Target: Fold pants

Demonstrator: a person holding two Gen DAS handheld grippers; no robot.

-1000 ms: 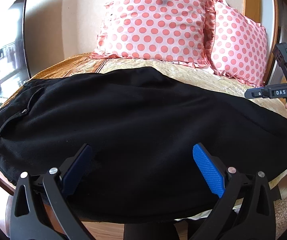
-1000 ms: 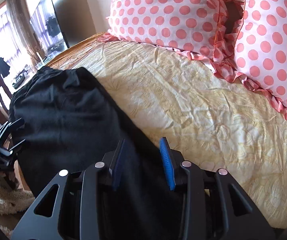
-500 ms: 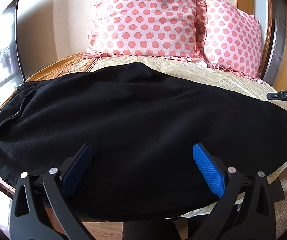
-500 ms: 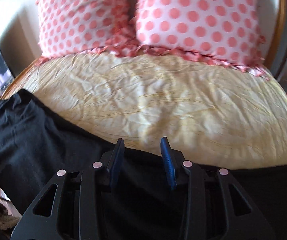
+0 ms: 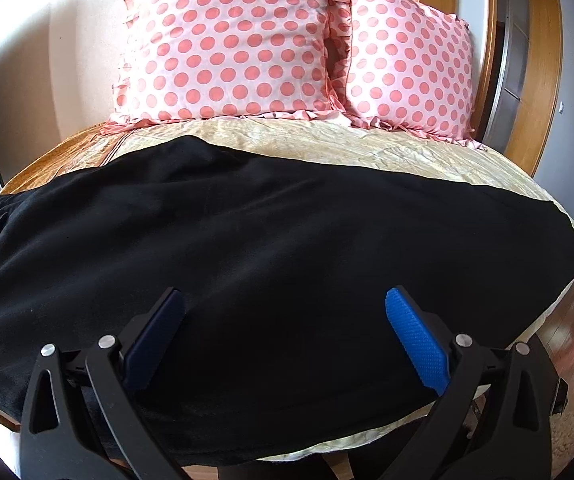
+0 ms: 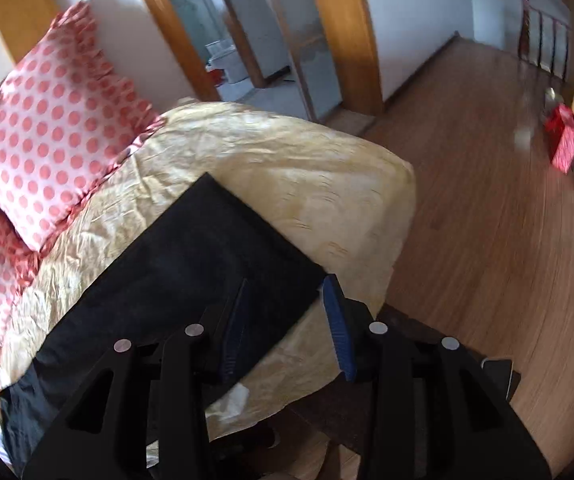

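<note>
The black pants (image 5: 271,240) lie spread flat across the near part of the bed (image 5: 367,148), stretched lengthwise from left to right over a crumpled yellow bedspread (image 6: 287,168). The fabric is dark and matte, mostly smooth with a few shallow ripples; at the far left of the left wrist view the waist end shows what looks like a pocket opening and a small fastener, though the dark cloth makes detail hard to read. The leg end on the right finishes in a straight hem, which in the right wrist view sits close to the bed's corner. The left claw (image 5: 285,336) hovers above the middle of the pants near the front edge, its blue-padded fingers (image 5: 417,340) spread wide with nothing between them. The right claw (image 6: 287,320) is at the hem end, its fingers apart by a moderate gap; the corner of the pants lies beneath that gap, and no pinch on the cloth is visible. Two pink polka-dot pillows (image 5: 227,40) lean at the head of the bed, well apart from the pants. A wooden floor (image 6: 487,220) lies beside the bed.
</note>
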